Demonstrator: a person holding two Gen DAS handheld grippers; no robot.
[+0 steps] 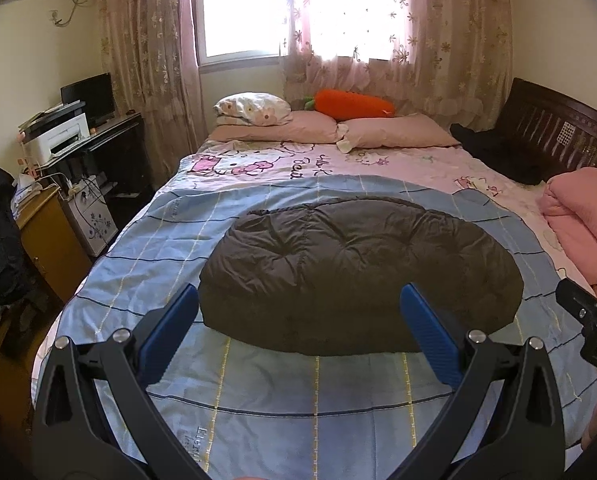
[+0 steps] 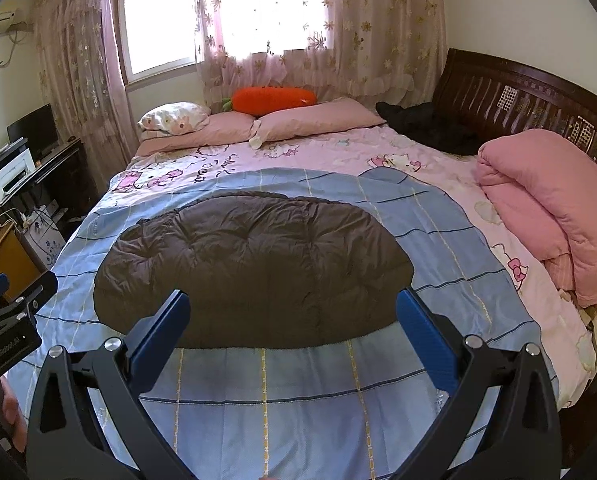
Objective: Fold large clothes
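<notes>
On the blue sheet [image 1: 258,384] lies a folded brown coat [image 1: 358,264]; both tools [image 1: 298,300] [image 2: 292,308] released.

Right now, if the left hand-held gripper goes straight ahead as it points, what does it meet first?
Probably the folded dark puffy jacket: the open left hand-held gripper frames its near edge above the blue checked sheet. Depth is unclear, though.

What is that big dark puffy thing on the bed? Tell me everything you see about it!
It is a dark brown puffy garment, quilted with stitched seams and dimples, looking soft and padded like a down coat. It appears folded into a rounded, thick bundle. It lies flat in the middle of the blue checked sheet, touching only that. Both grippers sit in front of it with jaws open, not touching it.
</notes>
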